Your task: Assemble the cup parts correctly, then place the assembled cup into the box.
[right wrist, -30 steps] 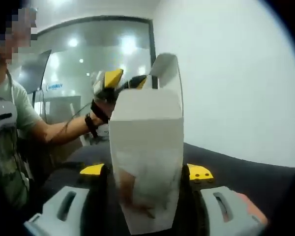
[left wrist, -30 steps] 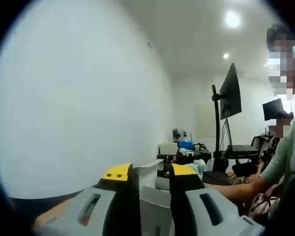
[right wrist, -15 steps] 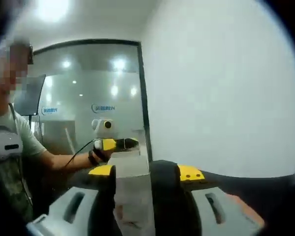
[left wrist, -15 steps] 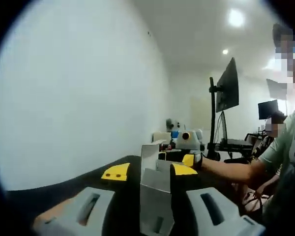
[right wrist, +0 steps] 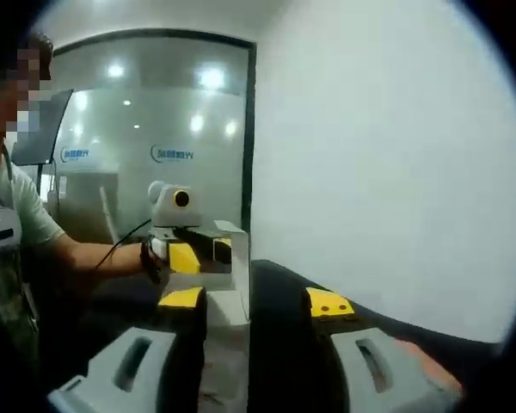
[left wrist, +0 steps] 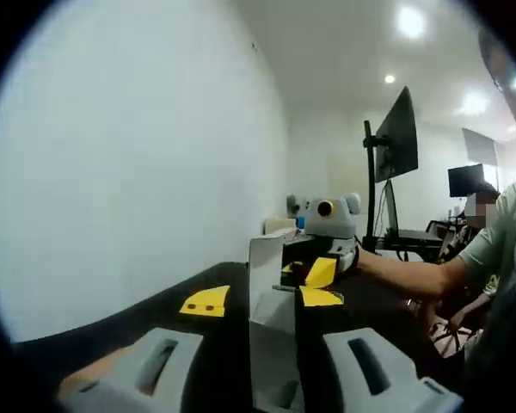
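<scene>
— Two grippers on one white box [left wrist: 265,267]? Left gripper view first.

— My left gripper [left wrist: 262,299] has the box's upright flap between its jaws; pinched or merely flanked, I cannot tell. The right gripper [left wrist: 308,272] has come closer from the far right.

— Right gripper view?

— It shows the box lower than a second ago, clamped between my right jaws, with the left gripper at its far flap. I'd say we're opening it.

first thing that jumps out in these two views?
A white box held up between both grippers: in the right gripper view it sits between the right gripper jaws, with the left gripper at its far end. Behind it a big bare white wall, and a monitor on a stand.
</scene>
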Action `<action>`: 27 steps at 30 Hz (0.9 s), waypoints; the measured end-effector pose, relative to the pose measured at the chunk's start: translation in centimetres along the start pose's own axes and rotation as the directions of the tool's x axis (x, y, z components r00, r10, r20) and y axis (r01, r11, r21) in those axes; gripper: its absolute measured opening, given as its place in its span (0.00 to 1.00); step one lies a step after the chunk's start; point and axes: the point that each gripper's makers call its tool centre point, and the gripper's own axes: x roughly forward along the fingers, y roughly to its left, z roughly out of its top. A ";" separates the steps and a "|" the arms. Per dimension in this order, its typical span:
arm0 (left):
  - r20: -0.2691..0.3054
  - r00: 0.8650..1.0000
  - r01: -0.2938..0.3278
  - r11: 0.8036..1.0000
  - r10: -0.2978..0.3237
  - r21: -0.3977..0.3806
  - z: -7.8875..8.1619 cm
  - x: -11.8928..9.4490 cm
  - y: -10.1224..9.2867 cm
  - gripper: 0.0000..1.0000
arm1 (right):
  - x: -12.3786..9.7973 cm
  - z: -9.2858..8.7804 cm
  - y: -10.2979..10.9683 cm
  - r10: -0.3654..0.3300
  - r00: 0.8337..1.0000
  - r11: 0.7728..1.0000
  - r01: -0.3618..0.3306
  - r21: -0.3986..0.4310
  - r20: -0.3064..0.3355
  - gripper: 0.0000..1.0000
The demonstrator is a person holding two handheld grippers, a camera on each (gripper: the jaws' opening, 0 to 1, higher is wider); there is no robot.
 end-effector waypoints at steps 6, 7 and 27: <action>-0.021 1.000 0.011 1.000 -0.011 -0.003 -0.5 0.5 -0.3 0.25 | 0.3 -0.5 -0.1 0.001 0.998 1.000 -0.002 -0.029 -0.058 0.40; -0.023 1.000 0.011 1.000 -0.012 -0.003 -0.5 0.5 -0.4 0.25 | 0.4 -0.6 -0.1 -0.002 0.998 1.000 0.000 -0.030 -0.069 0.40; -0.294 0.955 0.037 0.967 0.040 0.252 -0.5 0.9 -0.3 0.22 | 0.6 -0.4 -0.3 -0.059 0.958 0.967 -0.015 -0.253 -0.282 0.37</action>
